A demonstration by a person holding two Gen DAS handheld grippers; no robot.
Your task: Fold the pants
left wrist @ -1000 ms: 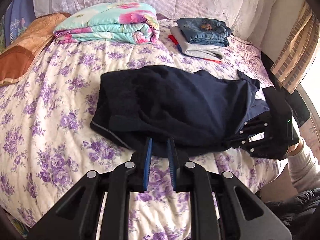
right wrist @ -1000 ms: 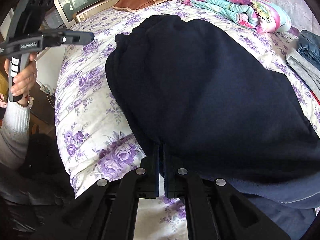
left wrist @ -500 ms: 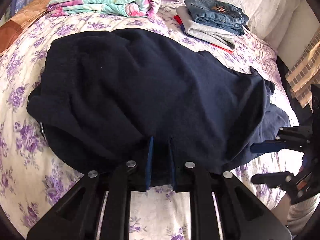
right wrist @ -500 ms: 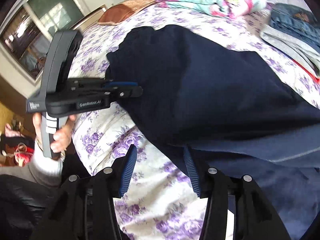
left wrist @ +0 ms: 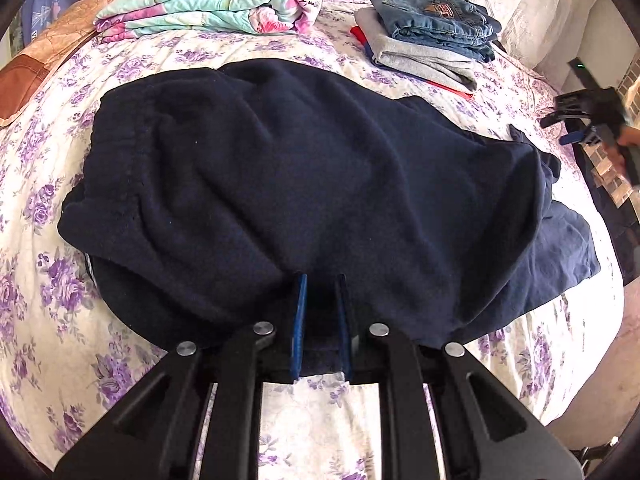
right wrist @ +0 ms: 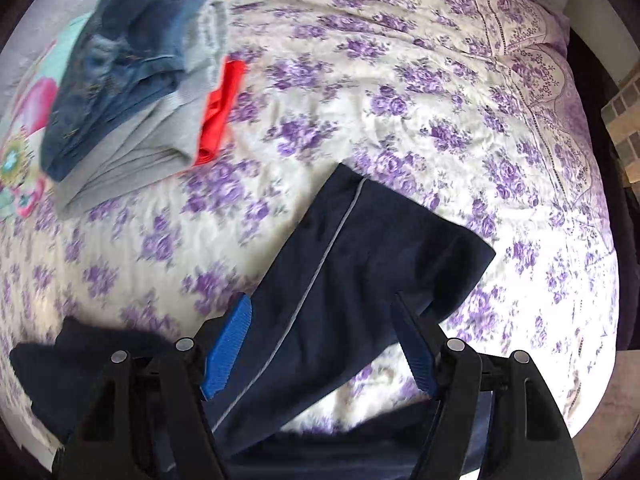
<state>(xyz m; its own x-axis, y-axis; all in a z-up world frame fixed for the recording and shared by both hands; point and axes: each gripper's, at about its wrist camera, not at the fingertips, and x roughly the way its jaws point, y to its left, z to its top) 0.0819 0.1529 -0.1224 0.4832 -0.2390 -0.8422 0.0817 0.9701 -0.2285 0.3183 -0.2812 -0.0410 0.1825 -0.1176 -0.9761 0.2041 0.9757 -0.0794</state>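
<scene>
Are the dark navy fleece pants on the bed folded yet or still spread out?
Partly folded: the dark navy fleece pants are doubled over, one layer on another, but a leg end still sticks out flat on the floral bedspread.

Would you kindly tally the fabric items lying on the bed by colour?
Navy: 1, the pants
Denim blue: 1, folded jeans
Grey: 1, folded garment
Red: 1, garment edge
Floral teal-pink: 1, folded quilt
Total: 5

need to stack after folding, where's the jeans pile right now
In the left wrist view the jeans sit at the far right of the bed, atop folded grey clothes, right of the floral quilt and beyond the navy pants.
</scene>
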